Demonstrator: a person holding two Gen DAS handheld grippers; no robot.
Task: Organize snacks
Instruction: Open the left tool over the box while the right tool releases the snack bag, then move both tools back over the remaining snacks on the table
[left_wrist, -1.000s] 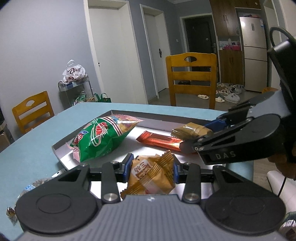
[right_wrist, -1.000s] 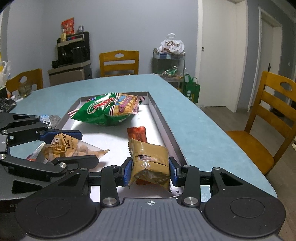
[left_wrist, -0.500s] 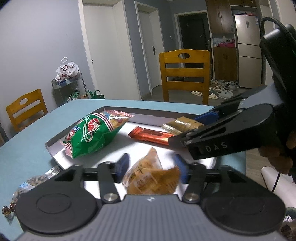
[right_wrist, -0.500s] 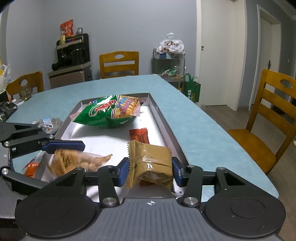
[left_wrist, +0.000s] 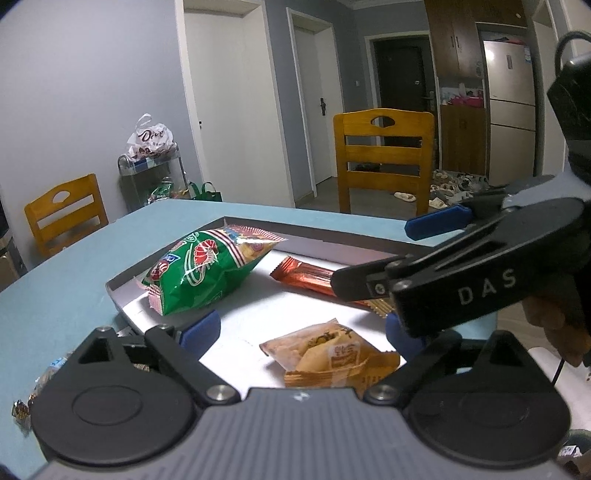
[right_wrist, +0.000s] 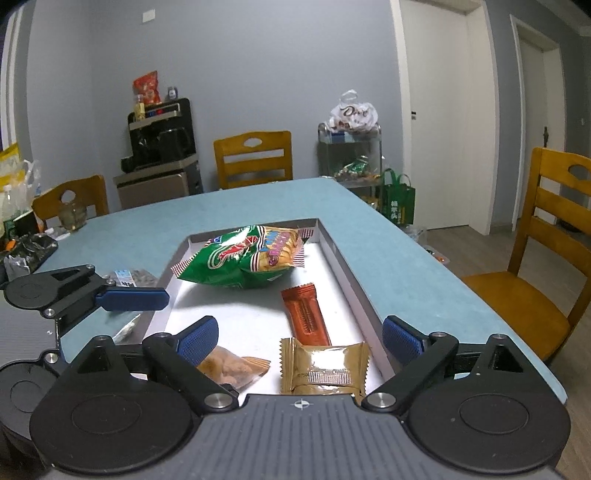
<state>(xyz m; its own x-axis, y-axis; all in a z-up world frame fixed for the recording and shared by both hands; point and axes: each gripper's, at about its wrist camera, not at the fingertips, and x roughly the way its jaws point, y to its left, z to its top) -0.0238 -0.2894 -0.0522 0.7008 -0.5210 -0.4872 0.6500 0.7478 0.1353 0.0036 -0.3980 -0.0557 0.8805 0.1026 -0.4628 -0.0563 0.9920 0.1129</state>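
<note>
Snacks lay in a shallow tray (right_wrist: 347, 266) on the blue worktop (right_wrist: 388, 236): a green bag (right_wrist: 243, 262) at the far end, a red bar (right_wrist: 306, 317) in the middle, an orange packet (left_wrist: 328, 354) and a gold packet (right_wrist: 325, 369) nearest. The left hand-held gripper (left_wrist: 303, 332) was opening, pads apart either side of the orange packet, not touching it. The right hand-held gripper (right_wrist: 299, 339) was opening too, clear of the gold packet between its jaws.
</note>
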